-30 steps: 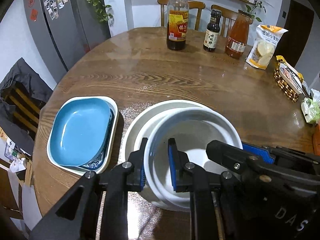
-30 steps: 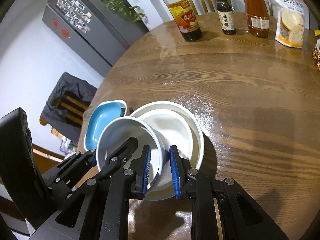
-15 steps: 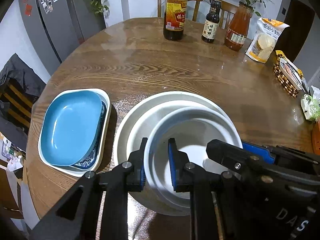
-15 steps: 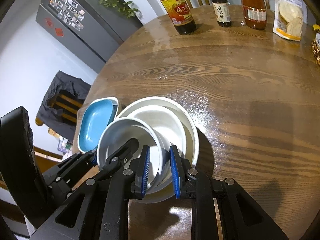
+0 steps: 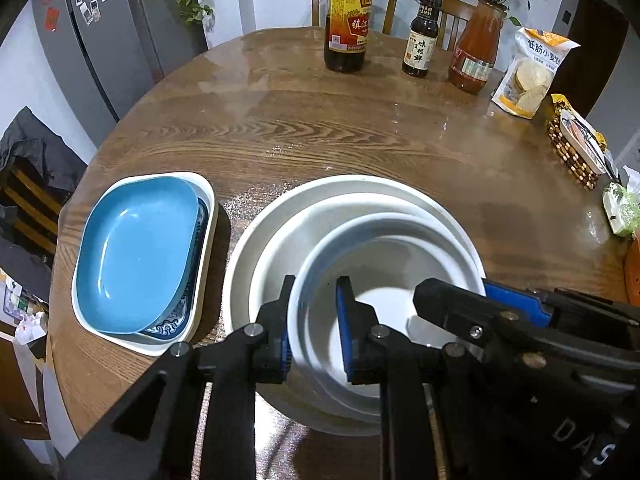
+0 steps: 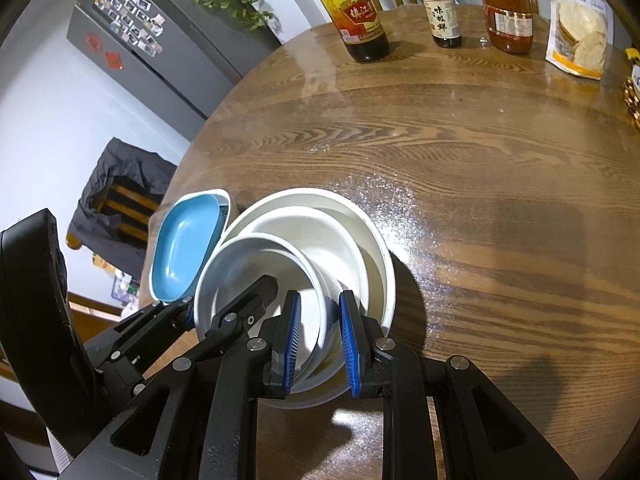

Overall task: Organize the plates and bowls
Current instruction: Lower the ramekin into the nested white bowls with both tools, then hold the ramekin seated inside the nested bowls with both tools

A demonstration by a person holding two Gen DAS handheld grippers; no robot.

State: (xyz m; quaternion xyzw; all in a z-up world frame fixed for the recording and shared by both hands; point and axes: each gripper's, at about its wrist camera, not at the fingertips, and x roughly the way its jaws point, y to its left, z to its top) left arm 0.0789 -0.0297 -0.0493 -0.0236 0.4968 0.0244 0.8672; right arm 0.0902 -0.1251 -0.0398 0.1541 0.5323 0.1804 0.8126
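Left claw (image 5: 312,320) clamped on small bowl (image 5: 384,264) rim, lower centre. Right claw (image 6: 319,338) narrow, straddling same rim; grip unclear.

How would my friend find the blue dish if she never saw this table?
Look at the round wooden table, at its near left edge, beside the stack of round white bowls. There a white rectangular tray holds a patterned plate, and the blue dish lies on top. It is the only plain blue, rounded-square dish; the others nearby are white.
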